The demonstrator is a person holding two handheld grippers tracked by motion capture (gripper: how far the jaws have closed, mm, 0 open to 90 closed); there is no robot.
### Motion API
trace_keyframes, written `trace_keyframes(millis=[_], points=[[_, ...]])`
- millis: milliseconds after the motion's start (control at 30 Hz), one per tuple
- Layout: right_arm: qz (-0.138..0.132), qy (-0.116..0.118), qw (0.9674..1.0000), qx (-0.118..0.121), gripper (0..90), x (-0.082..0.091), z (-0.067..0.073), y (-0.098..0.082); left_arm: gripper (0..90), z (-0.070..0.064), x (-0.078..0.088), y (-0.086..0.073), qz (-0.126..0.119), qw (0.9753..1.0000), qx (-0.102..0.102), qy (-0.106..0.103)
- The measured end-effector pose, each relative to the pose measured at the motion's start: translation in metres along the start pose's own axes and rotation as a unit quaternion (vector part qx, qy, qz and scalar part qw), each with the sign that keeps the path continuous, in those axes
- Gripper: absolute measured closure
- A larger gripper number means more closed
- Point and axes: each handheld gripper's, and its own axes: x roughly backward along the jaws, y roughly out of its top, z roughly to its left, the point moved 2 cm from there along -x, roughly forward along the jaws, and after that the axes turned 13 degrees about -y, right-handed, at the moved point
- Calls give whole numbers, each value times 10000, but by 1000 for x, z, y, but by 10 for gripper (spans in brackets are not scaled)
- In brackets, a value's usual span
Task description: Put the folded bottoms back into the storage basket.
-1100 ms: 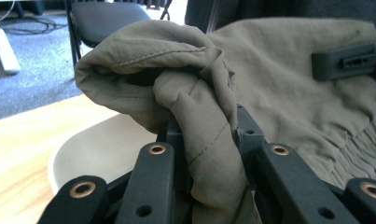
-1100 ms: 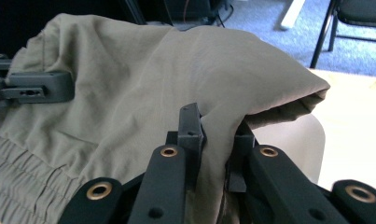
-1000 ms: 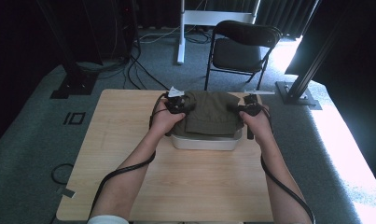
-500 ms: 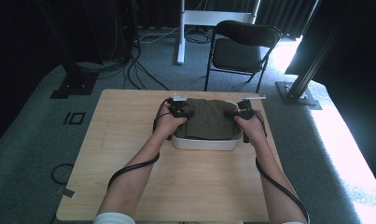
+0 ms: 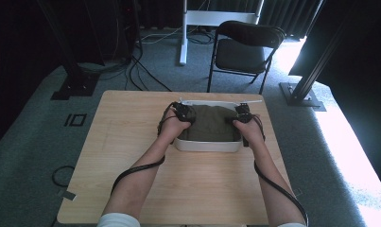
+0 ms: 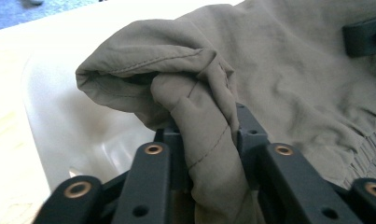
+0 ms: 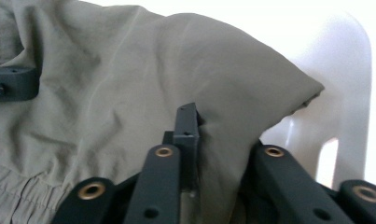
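**Olive garment lowered into the white tub, both grippers on it**

I see the olive garment (image 5: 211, 124) lying in the white tub (image 5: 207, 146) at the table (image 5: 131, 142) centre. My left gripper (image 5: 184, 113) sits at the cloth's nine o'clock edge, my right gripper (image 5: 241, 116) at three o'clock. Each has a bunched fold between its jaws; the jaws have just been easing apart, yet the cloth remains pinched. A folding chair (image 5: 247, 47) stands beyond at twelve o'clock, cables (image 5: 131, 71) at eleven. The tub wall hems both grippers closely.
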Motion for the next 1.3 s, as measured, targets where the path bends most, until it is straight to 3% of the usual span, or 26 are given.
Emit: trace_keyframes(millis=[33, 100, 167, 333, 400, 433, 467, 500, 567, 633, 667, 800, 833, 867, 900, 933, 1100, 1167, 1233, 1300], points=[[-19, -33, 10000, 18, 714, 0, 0, 0, 677, 0, -1, -1, 40, 10000, 21, 8], [-10, -114, 9999, 110, 687, 0, 2, 0, 655, -1, -3, -2, 194, 9997, -126, 42], [-29, -187, 9997, 151, 620, 1, 3, 1, 618, -2, -3, -1, 195, 9996, -182, 89], [-207, -253, 9991, 271, 499, 3, 5, 3, 412, -2, 0, 4, -51, 9999, -95, 90], [-308, -305, 9985, 331, 405, 6, 6, 5, 382, -2, 3, 7, -142, 9997, -144, 162], [-442, -254, 9979, 391, 334, 7, 6, 7, 325, -1, 5, 9, -240, 9996, -18, 154], [-478, -249, 9980, 315, 302, 9, 6, 8, 288, -1, 5, 9, -240, 9996, -18, 154], [-509, -254, 9982, 213, 297, 10, 6, 9, 285, -1, 8, 10, -278, 9994, 117, 184], [-586, -202, 9980, 154, 287, 12, 7, 10, 263, -1, 10, 11, -348, 9991, 145, 168], [-643, -174, 9977, 130, 258, 14, 7, 12, 242, -3, 12, 11, -320, 9993, 193, 91], [-850, -166, 9960, 218, 188, 18, 9, 15, 241, -4, 13, 12, -369, 9990, 253, -47], [-855, -30, 9960, 267, 159, 23, 11, 15, 193, -14, 18, 12, -499, 9985, 113, -200], [-896, -17, 9953, 379, 152, 24, 12, 14, 192, -15, 19, 10, -421, 9987, -211, -199], [-896, -17, 9953, 379, 152, 24, 12, 14, 187, -15, 19, 10, -421, 9987, -211, -199], [-932, -115, 9945, 465, 142, 25, 13, 12, 173, -19, 22, 8, -290, 9977, -613, -86], [-932, -115, 9945, 465, 142, 25, 13, 12, 170, -19, 22, 8, -290, 9977, -613, -86], [-1031, -15, 9940, 360, 140, 29, 16, 6, 170, -22, 34, 7, -773, 9962, -391, -31], [-1057, 2, 9936, 391, 140, 30, 17, 5, 170, -22, 34, 7, -773, 9962, -391, -31], [-1091, 33, 9927, 506, 136, 35, 20, 2, 170, -25, 41, 4, -912, 9953, -257, -184], [-1137, 11, 9924, 480, 136, 39, 21, 2, 170, -26, 44, 2, -918, 9951, -285, -249]])
